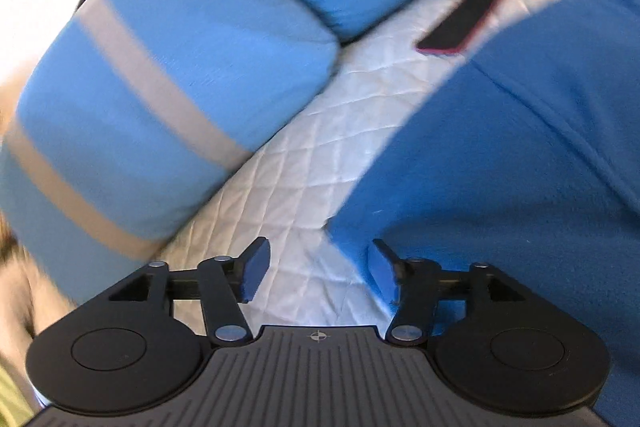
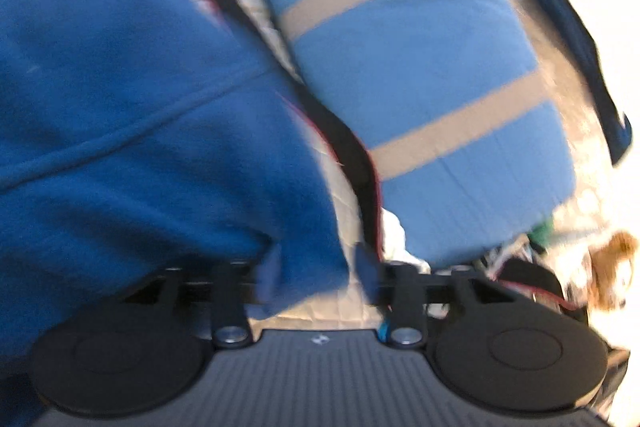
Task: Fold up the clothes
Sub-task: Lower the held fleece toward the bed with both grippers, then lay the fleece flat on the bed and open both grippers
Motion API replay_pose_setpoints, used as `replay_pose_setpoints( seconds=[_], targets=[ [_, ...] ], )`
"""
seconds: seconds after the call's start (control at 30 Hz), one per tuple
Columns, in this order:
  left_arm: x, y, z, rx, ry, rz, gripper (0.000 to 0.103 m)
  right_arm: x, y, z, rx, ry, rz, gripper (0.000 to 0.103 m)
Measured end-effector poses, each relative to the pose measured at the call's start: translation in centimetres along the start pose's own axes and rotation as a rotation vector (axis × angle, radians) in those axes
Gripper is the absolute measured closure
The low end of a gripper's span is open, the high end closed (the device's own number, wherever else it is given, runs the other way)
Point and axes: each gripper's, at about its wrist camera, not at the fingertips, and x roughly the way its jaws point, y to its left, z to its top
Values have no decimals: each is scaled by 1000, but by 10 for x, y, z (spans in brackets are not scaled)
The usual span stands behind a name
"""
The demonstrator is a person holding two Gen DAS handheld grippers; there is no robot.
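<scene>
Blue fleece garment (image 1: 500,167) lies spread on a white quilted bed cover (image 1: 304,163), filling the 3 to 5 o'clock part of the left wrist view. At 9 to 12 o'clock in that view sit two light blue folded items with grey stripes (image 1: 160,99), resting on the quilt and apart from the fleece. A black strap with a red edge (image 1: 472,15) lies on the quilt at 1 o'clock, between the striped items and the fleece. Left tool (image 1: 318,273): jaws parted about halfway, nothing gripped; bare quilt shows between the pads, and the right pad sits at the fleece edge.

Right wrist view, blurred: the fleece (image 2: 132,99) occupies 8 to 11 o'clock, the strap (image 2: 344,143) runs through the centre, and one striped item (image 2: 420,75) lies at 1 to 3 o'clock. Right tool (image 2: 316,277): jaws parted wide; a fleece corner lies between the pads, which do not appear to press on it.
</scene>
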Motion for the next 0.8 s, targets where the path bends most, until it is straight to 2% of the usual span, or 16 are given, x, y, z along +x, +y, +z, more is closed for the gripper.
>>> replay_pose_setpoints(
  seconds=[0.03, 0.1, 0.2, 0.27, 0.43, 0.5, 0.67, 0.77, 0.8],
  targets=[
    [-6, 7, -5, -41, 2, -8, 46, -2, -6, 0, 38, 1, 1, 27],
    [-15, 19, -13, -105, 3, -26, 45, -9, -19, 0, 108, 1, 11, 12],
    [-33, 33, -28, -206, 10, -76, 44, -24, -34, -4, 206, 4, 48, 4],
    [-33, 50, -17, -295, 15, -139, 42, -35, -41, -9, 272, 11, 87, 1],
    [-47, 77, -39, -577, 17, -329, 37, -58, -51, -33, 490, 46, 229, 0],
    [-50, 80, -52, -659, 14, -406, 35, -65, -52, -44, 591, 59, 291, 0],
    [-48, 69, -80, -743, 38, -497, 36, -70, -58, -80, 839, 78, 452, 0],
    [-46, 68, -101, -856, 31, -597, 36, -70, -62, -106, 1026, 88, 573, 2],
    [-44, 67, -108, -895, 25, -634, 36, -68, -63, -116, 1098, 91, 619, 5]
  ],
)
